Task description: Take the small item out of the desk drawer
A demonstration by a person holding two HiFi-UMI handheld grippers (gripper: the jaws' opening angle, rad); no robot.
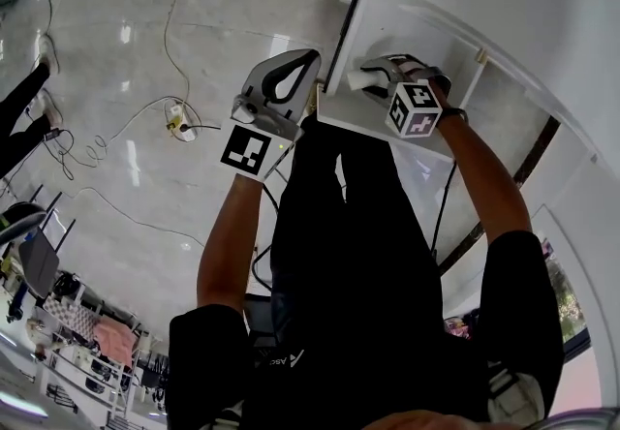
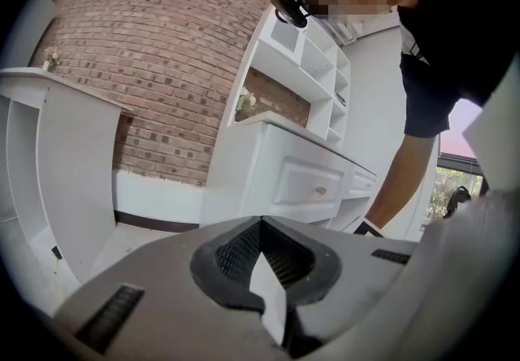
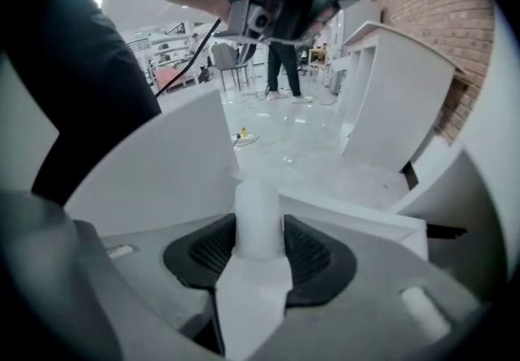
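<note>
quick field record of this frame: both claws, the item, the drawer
left claw: shut, nothing in it, held left of the drawer
right claw: shut on the small white cylinder, a pad on each side
small white cylinder: between the right claw's pads, its end sticking out past them
drawer: white, pulled open, right claw over it

It looks like a furniture showroom: a white desk [image 2: 309,180] and shelves [image 2: 313,67] against a brick wall [image 2: 154,50] at twelve o'clock, and a glossy floor [image 1: 116,186] with trailing cables [image 1: 97,142] at nine.
</note>
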